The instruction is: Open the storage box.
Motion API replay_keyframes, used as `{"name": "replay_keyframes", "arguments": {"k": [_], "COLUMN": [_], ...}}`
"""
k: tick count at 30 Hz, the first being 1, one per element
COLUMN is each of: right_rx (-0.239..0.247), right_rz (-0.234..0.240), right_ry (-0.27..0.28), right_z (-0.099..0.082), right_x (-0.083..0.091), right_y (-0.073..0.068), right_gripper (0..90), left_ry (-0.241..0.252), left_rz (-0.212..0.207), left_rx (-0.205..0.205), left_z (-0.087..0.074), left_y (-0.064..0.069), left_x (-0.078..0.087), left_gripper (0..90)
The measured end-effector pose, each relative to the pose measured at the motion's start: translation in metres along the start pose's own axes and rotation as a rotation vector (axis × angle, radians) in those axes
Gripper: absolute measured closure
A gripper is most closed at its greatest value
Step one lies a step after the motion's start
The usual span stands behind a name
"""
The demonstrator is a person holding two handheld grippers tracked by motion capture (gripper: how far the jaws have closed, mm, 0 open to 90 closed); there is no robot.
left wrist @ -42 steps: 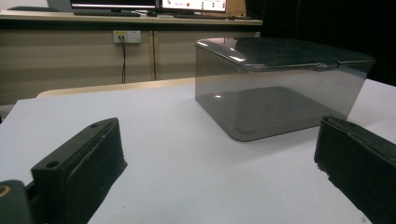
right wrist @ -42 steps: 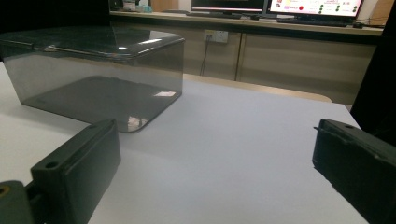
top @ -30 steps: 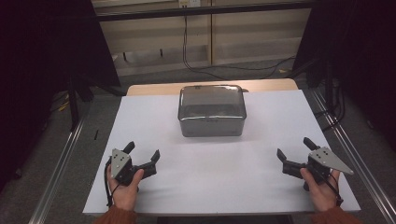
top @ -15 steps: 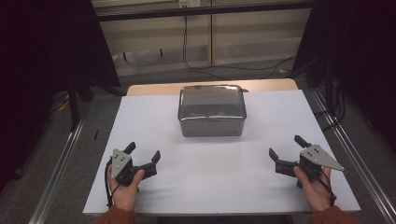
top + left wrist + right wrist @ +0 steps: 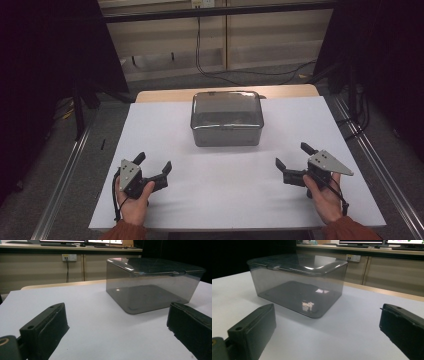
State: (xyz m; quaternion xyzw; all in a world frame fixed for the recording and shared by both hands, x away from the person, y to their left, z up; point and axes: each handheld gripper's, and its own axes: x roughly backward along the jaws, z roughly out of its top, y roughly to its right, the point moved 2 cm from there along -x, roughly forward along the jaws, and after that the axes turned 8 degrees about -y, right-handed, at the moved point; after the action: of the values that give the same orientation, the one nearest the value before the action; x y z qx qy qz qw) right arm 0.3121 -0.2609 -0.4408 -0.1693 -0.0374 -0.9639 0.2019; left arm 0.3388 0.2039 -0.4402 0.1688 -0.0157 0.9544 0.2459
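White sheeting is covering the surface [image 5: 225, 200], and both tools are sitting on its near part, well apart from each other. The left tool [image 5: 153, 171] is resting in the person's left hand [image 5: 134, 200] with its jaws spread and nothing between them. The right tool [image 5: 292, 162], in the right hand [image 5: 324, 197], is likewise released and empty.

Farther back, at the middle of the surface, the smoky-grey translucent plastic box with a closed lid [image 5: 227, 118] is standing upright, apart from both tools. It appears empty, so it is probably light and likely to slide on the smooth sheet. Its walls look thin, glossy and slightly flexible; a grip across one wall is likely to slip. The lid rim and the small tab at its front edge [image 5: 178, 272] are the better holds, with the second tool steadying the body.

Compared with one second ago, the right tool is lying nearer the middle and turned inward toward the box. The left tool and the box are sitting where they were.
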Motion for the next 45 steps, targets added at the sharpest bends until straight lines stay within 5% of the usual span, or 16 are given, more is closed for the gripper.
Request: {"name": "replay_keyframes", "arguments": {"k": [31,45], "right_rx": [0.096,0.226], "right_rz": [0.071,0.066], "right_ry": [0.026,0.041], "right_z": [0.034,0.050], "right_x": [-0.040,-0.059], "right_y": [-0.036,-0.047], "right_gripper": [0.0,0.0], "left_ry": [0.000,-0.004], "left_rz": [0.000,0.006], "left_rx": [0.009,0.000], "left_z": [0.000,0.000], "left_y": [-0.001,-0.001], "left_x": [0.000,0.000], "left_gripper": [3.2,3.2]}}
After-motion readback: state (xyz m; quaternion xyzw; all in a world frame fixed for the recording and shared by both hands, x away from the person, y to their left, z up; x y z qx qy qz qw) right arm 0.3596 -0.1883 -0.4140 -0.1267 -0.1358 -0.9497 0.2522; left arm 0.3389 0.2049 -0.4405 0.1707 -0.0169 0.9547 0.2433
